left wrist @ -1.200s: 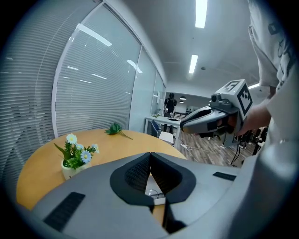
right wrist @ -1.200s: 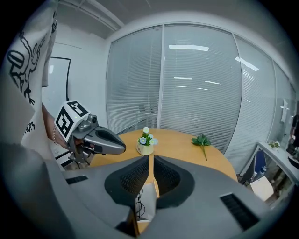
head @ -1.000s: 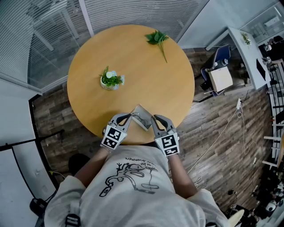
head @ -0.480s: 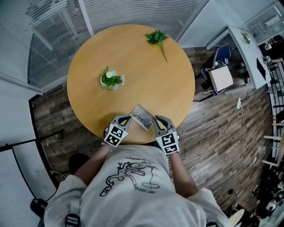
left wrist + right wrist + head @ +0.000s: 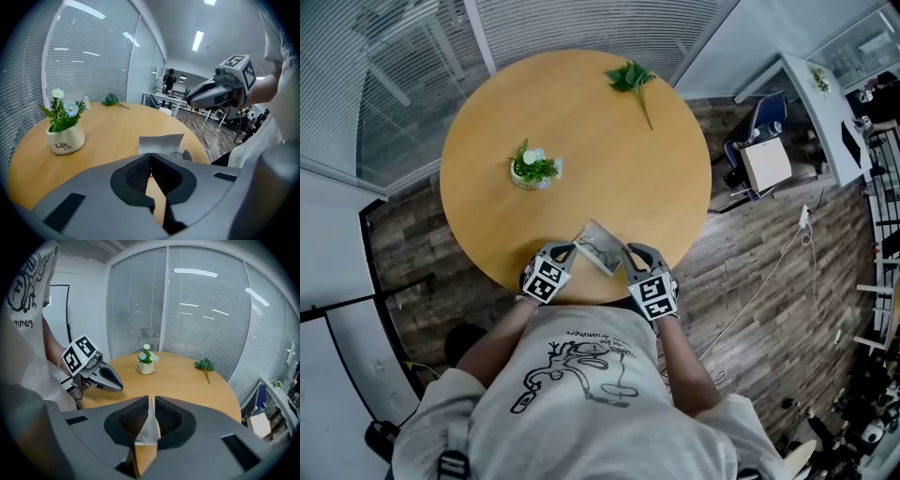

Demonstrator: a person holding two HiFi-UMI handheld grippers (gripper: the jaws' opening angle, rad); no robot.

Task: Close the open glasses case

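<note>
In the head view, both grippers have crept a little further over the near edge of the round, light-wood tabletop than they were a second ago. The marker cubes sit closer in, while the open grey glasses case lies where it did, near that edge with its lid raised. The left gripper is just beside the case on one side and the right gripper is at it on the other. I judge that the closing has only been set up and the lid is not yet folded down. A small white ceramic pot of daisies and a loose green leafy sprig lie well apart from the work. The person's pale T-shirt carries a line drawing and some lettering too warped to read. In the left gripper view, that gripper's pads are clenched tip to tip on nothing, with bare tabletop showing below them. The case's upright lid stands just past the tips. The pot here reads "Life" twice, one word above the other. In the right gripper view, the pads are pinched on a thin grey flap of the case, seen edge-on. This gripper therefore already has the part it must swing shut, and no writing on the case itself can be made out.
</note>
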